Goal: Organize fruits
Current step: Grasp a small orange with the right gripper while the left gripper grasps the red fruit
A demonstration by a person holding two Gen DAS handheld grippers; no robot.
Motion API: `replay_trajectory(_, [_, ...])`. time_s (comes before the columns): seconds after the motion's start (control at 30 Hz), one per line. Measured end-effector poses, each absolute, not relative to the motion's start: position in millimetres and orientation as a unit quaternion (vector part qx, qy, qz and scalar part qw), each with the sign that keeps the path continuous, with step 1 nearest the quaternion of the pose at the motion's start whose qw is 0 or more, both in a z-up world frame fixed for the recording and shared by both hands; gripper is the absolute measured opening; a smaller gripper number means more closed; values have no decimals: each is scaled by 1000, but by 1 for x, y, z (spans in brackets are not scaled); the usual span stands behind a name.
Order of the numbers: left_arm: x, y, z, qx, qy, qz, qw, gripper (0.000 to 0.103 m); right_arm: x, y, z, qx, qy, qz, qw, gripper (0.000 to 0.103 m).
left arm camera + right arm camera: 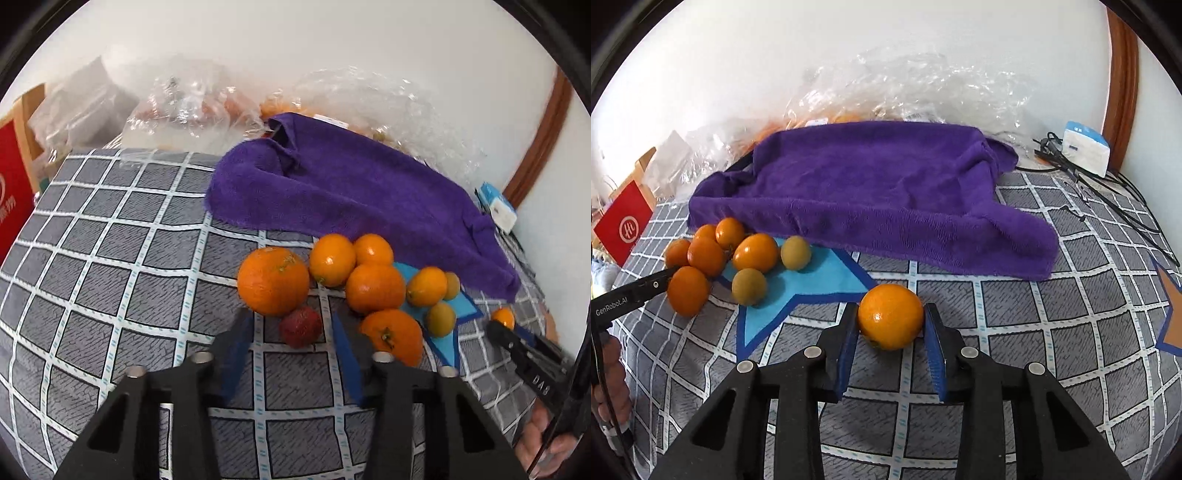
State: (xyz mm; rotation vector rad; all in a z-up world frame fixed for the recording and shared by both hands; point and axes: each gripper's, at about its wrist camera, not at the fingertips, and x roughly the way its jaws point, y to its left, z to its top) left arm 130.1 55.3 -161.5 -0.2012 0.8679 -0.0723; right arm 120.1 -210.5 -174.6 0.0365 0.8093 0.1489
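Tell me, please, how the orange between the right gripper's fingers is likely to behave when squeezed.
The orange looks round, so it may roll off the soft checked cloth. Its glossy skin could slip between the right gripper pads. It seems firm.

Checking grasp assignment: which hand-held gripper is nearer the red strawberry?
Left. The left hand-held gripper is open with the strawberry between its fingertips. The right hand-held gripper sits apart, bracketing a lone orange.

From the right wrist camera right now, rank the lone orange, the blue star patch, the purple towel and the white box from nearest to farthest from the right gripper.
1. Lone orange, between the right gripper fingers.
2. Blue star patch, ahead left.
3. Purple towel, behind it.
4. White box, far right by the wall.
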Motion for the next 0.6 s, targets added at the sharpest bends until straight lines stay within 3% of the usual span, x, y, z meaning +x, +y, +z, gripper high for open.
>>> replay_trajectory(0.07, [127,56,-160,-90,417,-39,904,27,120,-211,-175,20,394,77,916,35])
replay_trajectory(0.6, [126,64,-162,-108,411,-42,904,28,122,-214,-179,29,403,80,911,35])
